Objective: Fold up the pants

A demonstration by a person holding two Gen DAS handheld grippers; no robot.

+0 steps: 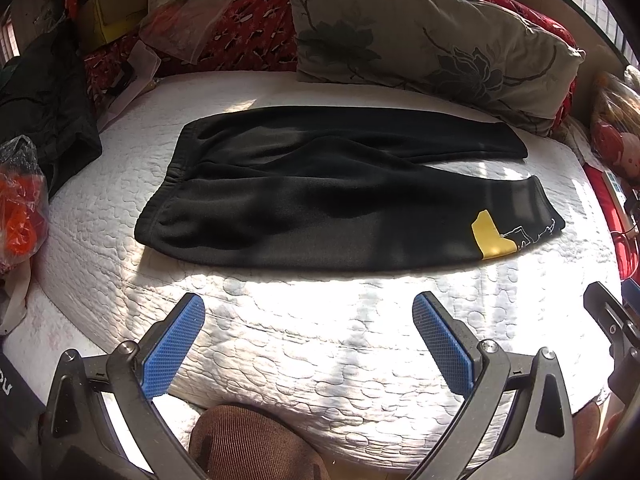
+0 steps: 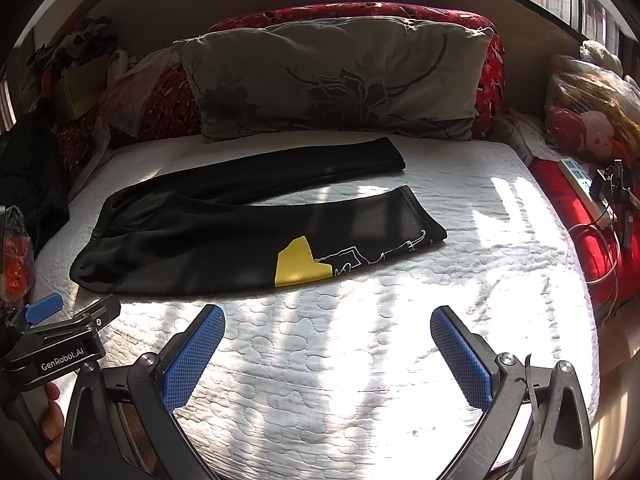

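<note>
At the far left of the left wrist view an orange bag (image 1: 18, 208) in clear plastic sits at the bed's edge, with dark cloth (image 1: 48, 120) heaped behind it and a box (image 1: 112, 12) among clutter further back. The pants (image 1: 320, 200) lie flat and unfolded on the white quilt (image 1: 320, 340), waistband to the left, both legs running right. The legs are spread apart in a narrow V, the far one nearer the pillow (image 1: 432, 40), the near one bearing a yellow patch (image 1: 490, 236) and white line print close to its cuff. The pillow leans on a red cushion (image 1: 248, 28) along the wall.

The left gripper (image 1: 308, 320) hangs over bare quilt on the near side of the pants, its jaws spread wide and holding nothing; its blue pads (image 1: 174, 344) touch no cloth. A brown corduroy knee (image 1: 248, 440) shows below it.

In the right wrist view, the left gripper's body appears at the left edge. The right gripper (image 2: 328, 336) is likewise wide apart and empty, over sunlit quilt just short of the near leg and its patch (image 2: 298, 264). Further right a red cover (image 2: 576, 216) carries a power strip (image 2: 576, 180) and cables, with a bagged toy (image 2: 592, 120) behind.
</note>
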